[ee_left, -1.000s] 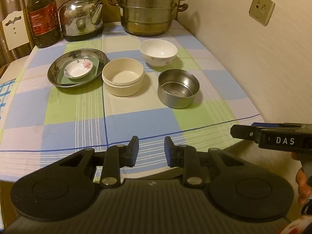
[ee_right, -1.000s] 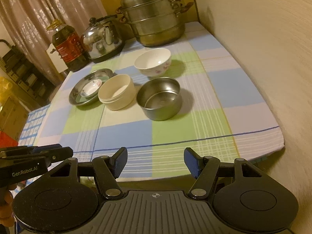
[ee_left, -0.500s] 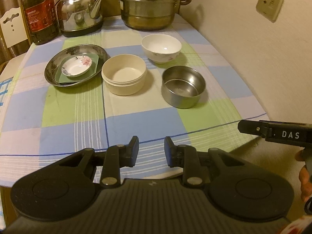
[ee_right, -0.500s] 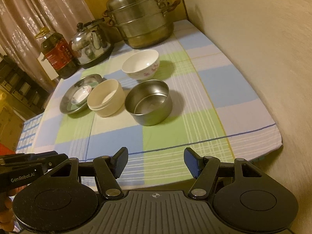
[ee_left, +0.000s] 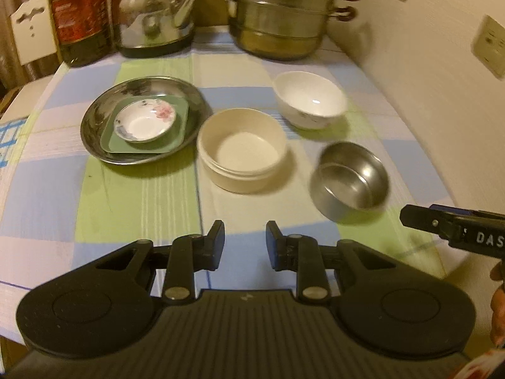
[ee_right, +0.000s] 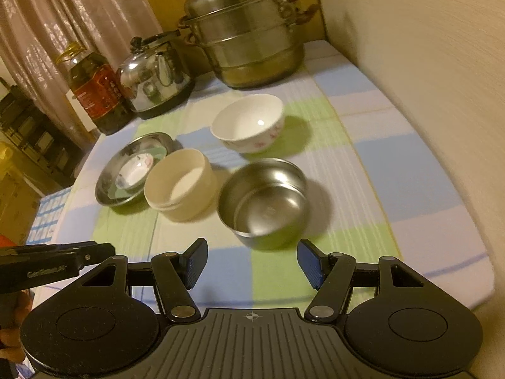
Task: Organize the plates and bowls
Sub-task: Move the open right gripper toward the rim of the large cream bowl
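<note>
The steel bowl (ee_right: 263, 202) sits on the checked tablecloth (ee_right: 363, 158), just beside the cream bowl (ee_right: 180, 184); the white bowl (ee_right: 247, 123) stands behind. The right gripper (ee_right: 252, 263) hovers spread and empty before it; the left gripper (ee_left: 244, 246) is narrowly parted, empty.

Left black two-finger gripper (ee_left: 244, 244): jaws narrow gap, nothing between the pads, pointing forward and down. Right black two-finger gripper with blue pads (ee_right: 252, 263): jaws clearly wider apart, also empty, same downward pitch. Each gripper's snout shows at the edge of the other's view, so they sit side by side, apart. Bits of the person's fingers (ee_left: 498, 303) visible under the right unit; left hand (ee_right: 11, 331) partly visible at frame edge.
</note>
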Tool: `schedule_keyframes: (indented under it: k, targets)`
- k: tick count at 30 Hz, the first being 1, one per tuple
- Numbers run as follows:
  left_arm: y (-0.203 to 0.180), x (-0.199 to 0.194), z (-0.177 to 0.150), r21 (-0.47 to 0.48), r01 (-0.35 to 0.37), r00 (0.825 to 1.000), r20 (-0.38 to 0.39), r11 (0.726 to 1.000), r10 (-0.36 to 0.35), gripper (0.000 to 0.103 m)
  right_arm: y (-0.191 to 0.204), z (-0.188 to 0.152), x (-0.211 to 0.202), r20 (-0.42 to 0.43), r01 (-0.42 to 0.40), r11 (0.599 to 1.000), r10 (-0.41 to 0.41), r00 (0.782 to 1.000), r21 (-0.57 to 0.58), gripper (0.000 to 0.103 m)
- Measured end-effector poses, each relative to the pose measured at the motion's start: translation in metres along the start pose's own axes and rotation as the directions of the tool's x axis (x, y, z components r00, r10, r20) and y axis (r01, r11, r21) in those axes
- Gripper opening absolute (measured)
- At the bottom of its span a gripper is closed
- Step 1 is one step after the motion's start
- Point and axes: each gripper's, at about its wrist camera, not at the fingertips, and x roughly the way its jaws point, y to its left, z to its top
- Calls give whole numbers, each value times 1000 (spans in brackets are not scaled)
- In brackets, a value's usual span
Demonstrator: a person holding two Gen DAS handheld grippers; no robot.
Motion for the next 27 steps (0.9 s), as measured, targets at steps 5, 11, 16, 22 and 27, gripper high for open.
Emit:
schedule_keyframes:
  k: [5, 11, 16, 22, 27]
  targets:
    - [23, 28, 22, -54, 12, 999, -35, 998, -14, 25, 18, 21, 34, 3, -30, 999, 30, 1000, -31, 64]
    - [38, 60, 48, -68, 17, 998, -58, 998, -21, 25, 36, 44, 76, -9, -50, 997, 50, 999, -61, 56]
    - [45, 81, 64, -67, 40, 997, -64, 997, -44, 25, 44, 59, 106, -29, -49, 996, 47, 998, -69, 52]
    - [49, 104, 74, -54, 52, 996, -72, 997, -56, 25, 50, 69, 135, -50, -43, 996, 39, 998, -82, 46]
    - [52, 117, 79, -48, 44, 995, -86, 998, -49, 25, 55, 74, 153, -61, -40, 995, 34, 998, -95, 41]
